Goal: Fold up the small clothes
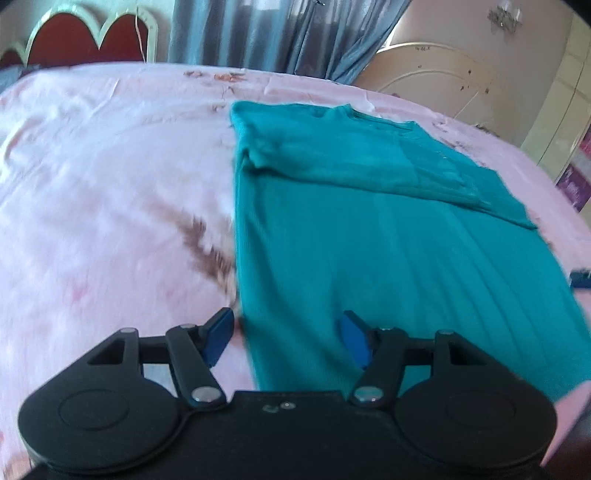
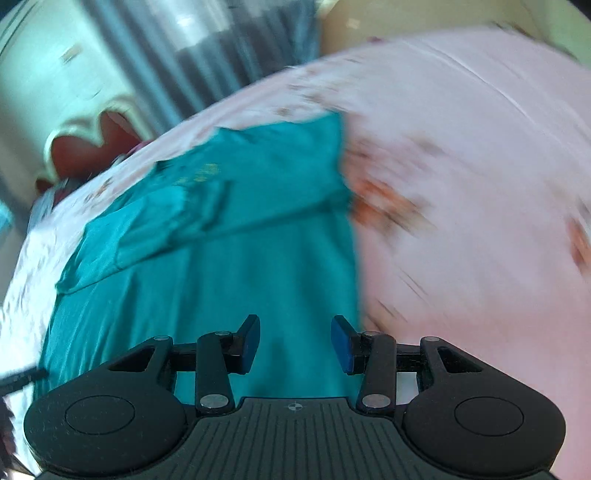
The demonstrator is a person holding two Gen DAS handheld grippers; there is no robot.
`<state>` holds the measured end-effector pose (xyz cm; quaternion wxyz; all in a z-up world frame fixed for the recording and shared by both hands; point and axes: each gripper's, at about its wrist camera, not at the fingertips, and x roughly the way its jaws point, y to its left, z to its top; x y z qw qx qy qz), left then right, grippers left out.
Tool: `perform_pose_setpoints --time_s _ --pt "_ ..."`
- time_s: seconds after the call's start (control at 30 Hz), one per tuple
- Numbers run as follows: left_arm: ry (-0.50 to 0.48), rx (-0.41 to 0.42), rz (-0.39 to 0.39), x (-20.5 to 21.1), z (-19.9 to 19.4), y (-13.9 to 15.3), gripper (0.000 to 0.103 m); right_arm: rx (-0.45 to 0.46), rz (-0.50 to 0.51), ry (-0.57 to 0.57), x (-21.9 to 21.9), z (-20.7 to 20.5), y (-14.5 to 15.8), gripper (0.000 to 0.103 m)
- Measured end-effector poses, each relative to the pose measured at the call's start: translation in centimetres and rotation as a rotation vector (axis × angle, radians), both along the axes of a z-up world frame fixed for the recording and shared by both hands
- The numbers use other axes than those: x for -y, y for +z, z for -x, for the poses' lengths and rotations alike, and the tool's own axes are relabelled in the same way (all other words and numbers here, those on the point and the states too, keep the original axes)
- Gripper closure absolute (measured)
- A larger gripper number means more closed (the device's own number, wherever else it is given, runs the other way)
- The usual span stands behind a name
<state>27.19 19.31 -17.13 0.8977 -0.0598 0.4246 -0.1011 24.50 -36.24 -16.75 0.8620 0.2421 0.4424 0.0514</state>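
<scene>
- Teal top (image 1: 388, 236) lies flat on the bed, long body running toward the grippers, sleeves/upper part already folded across the far end. Looks part-folded, so I'd judge the next fold takes the near hem up toward the neck.
- Left gripper (image 1: 288, 338), nearest in its own view: blue pads apart, nothing pinched. It straddles the top's near left edge, left pad (image 1: 221, 338) over bare sheet, the other over teal cloth. Prob. lined up that way to catch the hem corner; whether the pads touch the fabric, can't tell.
- Right gripper (image 2: 295, 343): jaws also apart, empty, hovering over the cloth (image 2: 229, 266) w/ its right pad close to the garment's right edge. Seems to mirror the left one, i.e. both at the hem corners so the fold goes up square.
- Right view is heavily blurred, so detail there is rough.
- Folded sleeve layer (image 1: 351, 162) sits farther off, lying smooth enough that it shouldn't shift.
- Bedsheet (image 1: 103, 155): pale pink w/ brown-red floral print, a few soft creases, otherwise flat; good working surface.
- Beyond: scalloped cream-and-red headboard (image 1: 81, 40), grey-blue curtain (image 1: 273, 33) w/ daylight behind, cream wardrobe door (image 1: 436, 85) at the far right.
</scene>
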Motion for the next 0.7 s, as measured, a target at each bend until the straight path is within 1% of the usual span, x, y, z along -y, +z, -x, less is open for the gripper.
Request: perform_pose_setpoints --time_s 0.07,0.1,0.17,0.23,0.27,0.3,0.37,0.4,0.43,0.47,0.57,0.63,0.67,0.7 --pt "-0.007 -0.022 0.057 -0.7 0.7 -0.1 0.042 -0.016 -0.068 -0.024 1.3 1.8 -0.6 0.06" --pt "-0.011 -0.033 0.093 -1.1 1.0 -0.1 0.043 -0.026 -0.114 -0.03 1.8 2.9 -1.2 0.06" --pt "-0.027 -0.055 0.175 -1.9 1.7 -0.4 0.045 -0.029 -0.165 -0.042 2.4 4.2 -1.7 0.06" --pt "-0.057 -0.097 0.271 -2.6 2.3 -1.0 0.045 -0.029 -0.237 -0.05 2.5 5.7 -2.2 0.06" --pt "-0.068 -0.106 0.302 -2.8 2.9 -1.3 0.045 -0.033 -0.267 -0.053 2.5 6.2 -2.5 0.06" --pt "-0.071 -0.109 0.335 -3.1 3.2 -1.6 0.046 -0.032 -0.295 -0.05 2.4 6.9 -2.8 0.06" --pt "-0.059 -0.12 0.426 -3.8 4.0 -2.2 0.046 -0.025 -0.342 -0.051 2.4 7.9 -2.9 0.06" --pt "-0.049 -0.123 0.458 -4.1 4.3 -2.5 0.052 -0.026 -0.367 -0.05 2.4 8.4 -3.0 0.06" --pt "-0.042 -0.13 0.487 -4.3 4.6 -2.9 0.057 -0.027 -0.389 -0.044 2.2 8.8 -3.2 0.06" --pt "-0.041 -0.135 0.513 -4.5 5.0 -3.2 0.058 -0.032 -0.411 -0.027 1.9 9.1 -3.3 0.06" --pt "-0.043 -0.143 0.589 -4.7 5.4 -4.0 0.061 -0.028 -0.437 0.013 0.9 9.5 -3.5 0.06" --pt "-0.053 -0.142 0.599 -4.5 5.2 -4.3 0.064 -0.013 -0.438 0.003 0.5 9.4 -3.4 0.061" --pt "-0.052 -0.137 0.594 -4.3 5.0 -4.4 0.068 -0.006 -0.44 -0.003 0.5 9.2 -3.5 0.078" --pt "-0.046 -0.128 0.583 -4.0 4.7 -4.6 0.085 -0.006 -0.437 -0.014 0.5 9.2 -3.6 0.099"
